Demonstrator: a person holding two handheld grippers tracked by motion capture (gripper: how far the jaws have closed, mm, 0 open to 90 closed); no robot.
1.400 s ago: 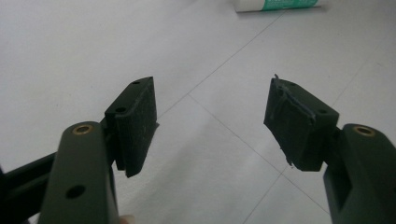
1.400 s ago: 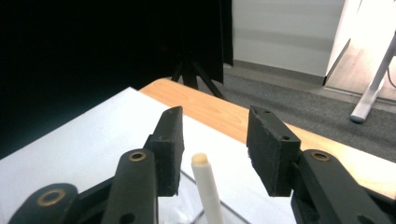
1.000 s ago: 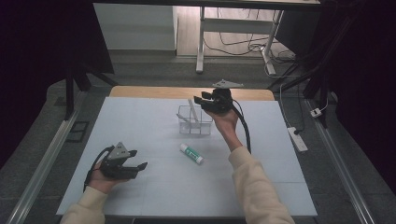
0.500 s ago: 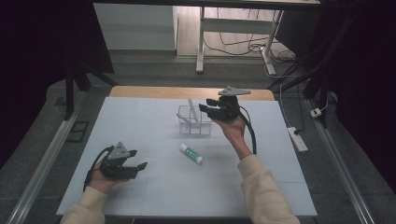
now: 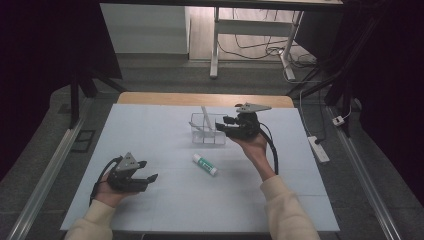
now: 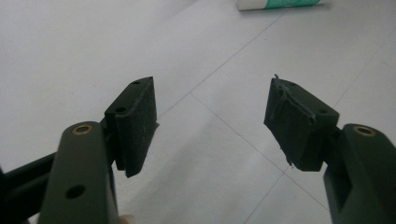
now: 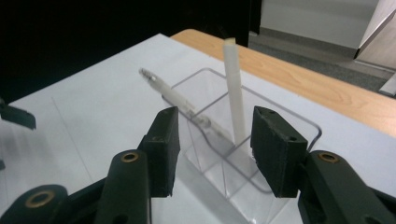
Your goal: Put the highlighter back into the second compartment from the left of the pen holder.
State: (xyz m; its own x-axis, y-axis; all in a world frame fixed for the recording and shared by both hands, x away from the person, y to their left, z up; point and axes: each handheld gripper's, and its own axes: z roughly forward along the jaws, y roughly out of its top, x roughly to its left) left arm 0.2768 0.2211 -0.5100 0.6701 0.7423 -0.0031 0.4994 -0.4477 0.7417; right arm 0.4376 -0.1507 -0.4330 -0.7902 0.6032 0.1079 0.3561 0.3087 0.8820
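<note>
Pens point(image 7: 233, 93) standing in clear holder point(image 5: 207, 130) | light, slick, probably plastic | we're advising a mid-shaft grip | right gripper point(image 7: 215, 149) jaws have been opening, nothing between | left gripper point(image 6: 210, 126) resting wide, empty

A white tube with green lettering point(image 5: 205, 164) lies on its side at the centre of the frame, alone on a pale blue-white mat point(image 5: 150, 135). The mat covers a wooden tabletop point(image 5: 165, 98), whose far edge shows as a tan strip. On the grey floor to the right lies a white power strip point(image 5: 318, 149). At the top, cables point(image 5: 260, 47) trail around a white desk frame point(image 5: 215, 45). A metal rail point(image 5: 47, 175) runs along the left.
</note>
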